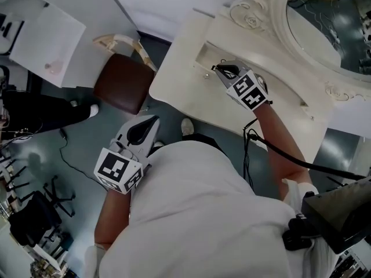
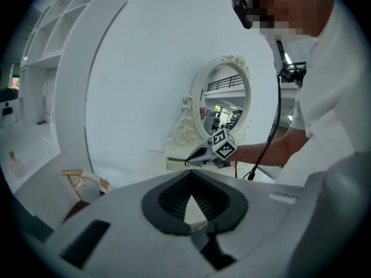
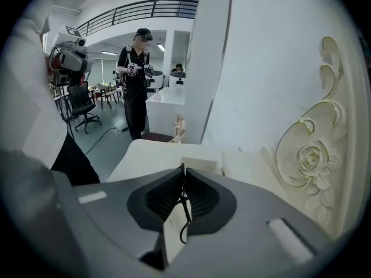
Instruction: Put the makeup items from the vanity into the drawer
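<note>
A white table (image 1: 179, 68) with an ornate mirror (image 1: 324, 22) is standing on grey floor, a brown stool (image 1: 122, 83) at its left. The right gripper (image 1: 220, 69), jaws clenched empty, is hovering over the table's far recess. The left gripper (image 1: 152, 121), jaws likewise clenched, is hanging near the person's body. Makeup items cannot be made out.

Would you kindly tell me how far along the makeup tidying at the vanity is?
Done, apparently: no makeup shows on the cream carved vanity top, though no view looks into a drawer. In hand: nothing; the right gripper is over that top, jaws together, and the left gripper is low beside the person's body, also shut. Left: likely only closing the drawer, if open.
</note>
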The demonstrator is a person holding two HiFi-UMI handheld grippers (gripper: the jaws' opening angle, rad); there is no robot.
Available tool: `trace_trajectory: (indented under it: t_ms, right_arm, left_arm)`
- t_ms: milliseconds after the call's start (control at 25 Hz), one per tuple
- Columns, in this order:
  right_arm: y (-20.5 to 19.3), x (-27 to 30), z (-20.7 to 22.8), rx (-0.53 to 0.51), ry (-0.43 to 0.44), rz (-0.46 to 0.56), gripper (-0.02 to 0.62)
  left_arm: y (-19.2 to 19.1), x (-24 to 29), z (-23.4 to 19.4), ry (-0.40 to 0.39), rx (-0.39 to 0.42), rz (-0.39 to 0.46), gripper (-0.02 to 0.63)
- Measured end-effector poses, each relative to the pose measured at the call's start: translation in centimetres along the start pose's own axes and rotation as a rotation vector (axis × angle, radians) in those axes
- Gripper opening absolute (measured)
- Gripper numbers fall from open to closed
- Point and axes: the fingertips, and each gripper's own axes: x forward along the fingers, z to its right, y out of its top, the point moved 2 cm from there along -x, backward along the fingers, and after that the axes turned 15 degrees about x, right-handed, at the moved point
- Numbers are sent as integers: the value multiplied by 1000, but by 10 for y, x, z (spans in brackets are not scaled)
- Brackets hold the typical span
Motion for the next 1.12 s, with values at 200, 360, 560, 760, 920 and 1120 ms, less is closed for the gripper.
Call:
trace_trajectory:
  t_ms: [200,360,560,760,920,1120]
  right_arm:
    - [7,22,6,-7,20,-15,20]
    - [7,41,12,-7,38,-38,20]
    - [4,62,21,5,55,-72,20]
    - [-2,78,25,12,67,-105,20]
    - [-7,89,27,16,75,-131,20]
    - [-14,100,30,24,86,-171,20]
  left_arm:
    - [-6,-10,-10,38,-18,-9,2]
    - [-9,-14,-17,56,-35,-11,2]
    - [-12,-15,-27,67,-52,-22,2]
    - [-14,-13,-34,70,-63,-29,2]
    - [-16,-11,-39,70,-70,-35,2]
    - [-19,-10,-44,71,-79,-46,2]
